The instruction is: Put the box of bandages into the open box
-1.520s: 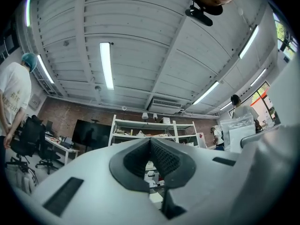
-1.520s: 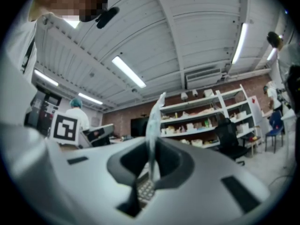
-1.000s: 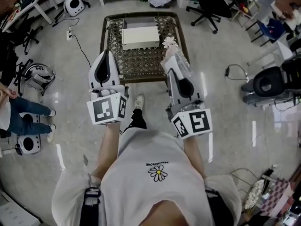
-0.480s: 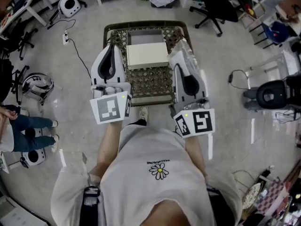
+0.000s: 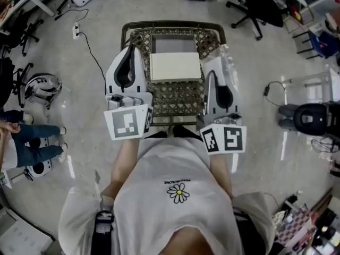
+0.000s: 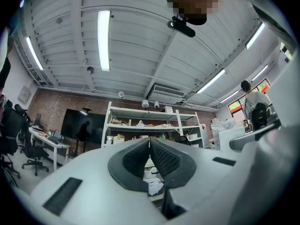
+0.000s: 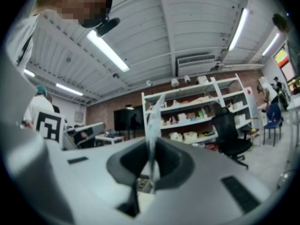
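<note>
- Left gripper (image 5: 129, 54): jaws together, empty; moved forward to the left edge of the table (image 5: 175, 97), beside the open box (image 5: 175, 65).
- Right gripper (image 5: 219, 70): clamped on clear plastic packet (image 5: 227, 62); advanced to the right edge.

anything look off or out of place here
Only one thing: the right tool pinches just a thin edge of clear plastic wrapping, which sticks out past its tips beside the open box. Nothing looks spilled or damaged.

Left tongs (image 6: 149, 146): jaws closed, pads meeting tip to tip. Directly beyond the tips stands a white shelf unit (image 6: 140, 121) loaded with boxes. Left of the tongs, a black screen (image 6: 83, 125) hangs on a brick wall (image 6: 51, 104). Above, a lit ceiling strip light (image 6: 104, 40). Far right, a person (image 6: 257, 108).
</note>
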Motion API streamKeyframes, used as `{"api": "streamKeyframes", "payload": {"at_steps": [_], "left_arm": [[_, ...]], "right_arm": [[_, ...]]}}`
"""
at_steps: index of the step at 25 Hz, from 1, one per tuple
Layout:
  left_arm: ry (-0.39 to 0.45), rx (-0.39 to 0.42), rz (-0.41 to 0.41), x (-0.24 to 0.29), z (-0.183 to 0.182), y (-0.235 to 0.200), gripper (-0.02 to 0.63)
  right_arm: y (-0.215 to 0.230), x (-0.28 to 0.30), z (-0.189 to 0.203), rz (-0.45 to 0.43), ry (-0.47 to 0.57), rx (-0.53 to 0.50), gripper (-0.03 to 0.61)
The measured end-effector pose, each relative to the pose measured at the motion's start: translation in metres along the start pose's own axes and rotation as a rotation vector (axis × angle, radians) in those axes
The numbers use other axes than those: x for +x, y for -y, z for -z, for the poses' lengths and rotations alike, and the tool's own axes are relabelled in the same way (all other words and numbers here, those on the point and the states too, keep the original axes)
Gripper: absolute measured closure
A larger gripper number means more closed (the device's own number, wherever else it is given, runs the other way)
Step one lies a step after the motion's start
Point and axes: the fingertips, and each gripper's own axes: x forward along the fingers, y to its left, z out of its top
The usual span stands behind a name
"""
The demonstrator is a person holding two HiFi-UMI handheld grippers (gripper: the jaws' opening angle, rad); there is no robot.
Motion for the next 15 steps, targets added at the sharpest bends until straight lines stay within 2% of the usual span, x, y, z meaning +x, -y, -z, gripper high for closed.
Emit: {"api": "streamKeyframes", "payload": {"at_steps": [3,8,15], "left_arm": [[0.008,0.009,-0.011,0.004,-0.001,-0.001,0.592],[-0.04,0.017,-0.036,0.015,0.015,-0.01,0.592],[-0.063,0.02,-0.045,0.025,0.027,-0.009,0.592]], "right_arm": [[0.001,0.016,0.002,-0.018,-0.006,-0.011,0.532],[-0.005,0.038,0.015,-0.052,-0.047,-0.018,0.532],[-0.006,0.057,0.01,-0.086,-0.065,-0.114,0.532]]}}
